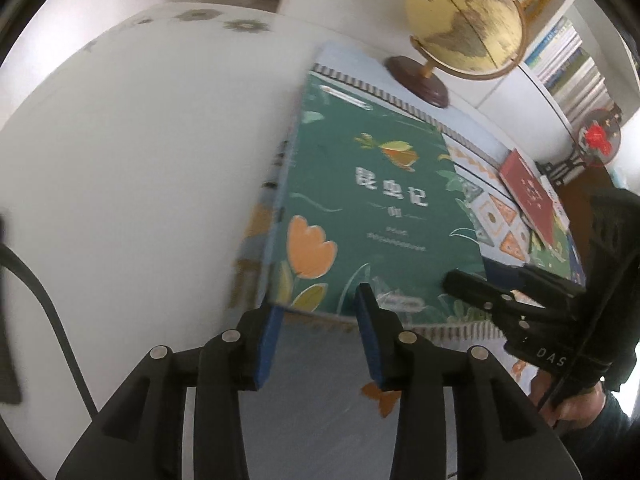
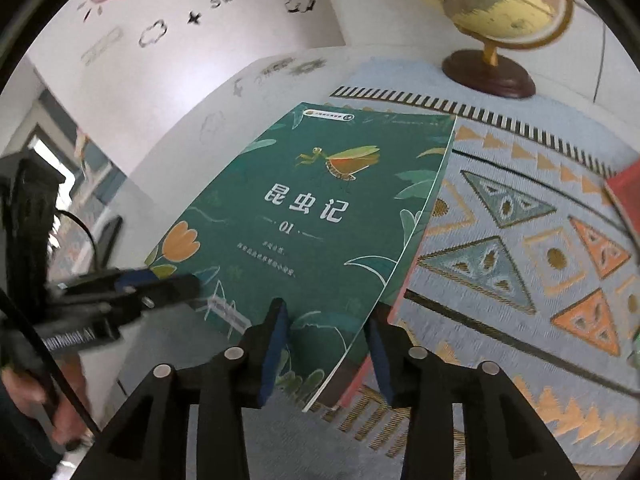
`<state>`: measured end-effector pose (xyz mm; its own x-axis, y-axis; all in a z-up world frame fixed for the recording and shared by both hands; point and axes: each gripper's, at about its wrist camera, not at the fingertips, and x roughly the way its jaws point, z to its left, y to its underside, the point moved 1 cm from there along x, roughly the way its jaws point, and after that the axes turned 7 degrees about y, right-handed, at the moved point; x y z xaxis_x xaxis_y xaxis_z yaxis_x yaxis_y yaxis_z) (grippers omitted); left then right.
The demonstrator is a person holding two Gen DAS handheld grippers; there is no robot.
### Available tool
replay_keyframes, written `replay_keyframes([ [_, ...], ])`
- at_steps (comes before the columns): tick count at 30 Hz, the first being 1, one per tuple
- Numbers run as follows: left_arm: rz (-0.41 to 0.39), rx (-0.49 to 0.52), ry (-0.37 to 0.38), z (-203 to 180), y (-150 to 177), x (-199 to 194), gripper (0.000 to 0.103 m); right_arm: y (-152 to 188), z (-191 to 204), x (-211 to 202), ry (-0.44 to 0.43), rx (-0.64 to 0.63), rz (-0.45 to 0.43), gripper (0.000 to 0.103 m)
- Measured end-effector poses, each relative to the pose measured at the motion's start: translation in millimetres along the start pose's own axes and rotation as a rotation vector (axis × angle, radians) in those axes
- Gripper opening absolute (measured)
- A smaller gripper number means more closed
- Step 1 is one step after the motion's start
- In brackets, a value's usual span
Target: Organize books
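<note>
A: Where is the green paperback book with the orange tulip and mantis cover (image 2: 320, 216) placed?

B: It is laid flat on the pale blue woven mat with orange triangles (image 2: 520, 240), at twelve o'clock from both tongs, probably squared onto what looks like a second book beneath; a pink edge is seen under its corner.

A: How are the tongs held?

B: The left gripper (image 1: 320, 316) is parted at the near edge, nothing pinched. The right gripper (image 2: 330, 332) straddles the near corner, pads not pressing. A red book (image 1: 528, 196) is left at two o'clock, below the yellow desk globe (image 1: 464, 20)
</note>
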<state>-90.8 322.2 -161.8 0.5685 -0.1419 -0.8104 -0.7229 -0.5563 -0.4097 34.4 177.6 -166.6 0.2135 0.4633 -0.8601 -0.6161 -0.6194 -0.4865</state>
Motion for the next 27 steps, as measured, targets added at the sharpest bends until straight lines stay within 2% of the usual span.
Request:
replay_keyframes([
  [2,0.001,-0.002,-0.048,1.7,6.0,-5.3,0.034,4.5,-1.0,-2.4,0.032,-0.013,0.016,0.046],
  [5,0.003,-0.023,-0.063,3.5,20.7,-15.4,0.034,23.0,-12.6,-11.0,0.043,0.020,0.039,0.046],
  [9,-0.009,-0.004,-0.072,-16.7,39.6,-30.4,0.034,59.8,-34.4,-43.6,0.025,0.116,0.023,0.046],
  [17,0.013,0.129,0.032,-127.0,76.3,-32.5,0.034,141.6,-78.1,-139.4,0.098,0.278,-0.048,0.046],
  [19,0.024,0.177,0.082,-167.1,88.7,-32.2,0.039,163.1,-91.2,-168.7,0.115,0.327,-0.074,0.046],
  [20,0.027,0.193,0.097,-179.0,93.8,-33.3,0.046,173.1,-97.0,-183.7,0.125,0.350,-0.090,0.046],
  [22,0.032,0.243,0.134,-214.1,107.3,-37.2,0.064,192.5,-110.3,-211.8,0.152,0.397,-0.126,0.047],
  [23,0.029,0.261,0.152,-227.4,112.8,-40.1,0.077,202.1,-117.3,-226.8,0.166,0.420,-0.145,0.049],
  [27,0.010,0.343,0.206,-279.2,133.8,-56.6,0.078,233.5,-140.2,-277.2,0.188,0.505,-0.225,0.053],
])
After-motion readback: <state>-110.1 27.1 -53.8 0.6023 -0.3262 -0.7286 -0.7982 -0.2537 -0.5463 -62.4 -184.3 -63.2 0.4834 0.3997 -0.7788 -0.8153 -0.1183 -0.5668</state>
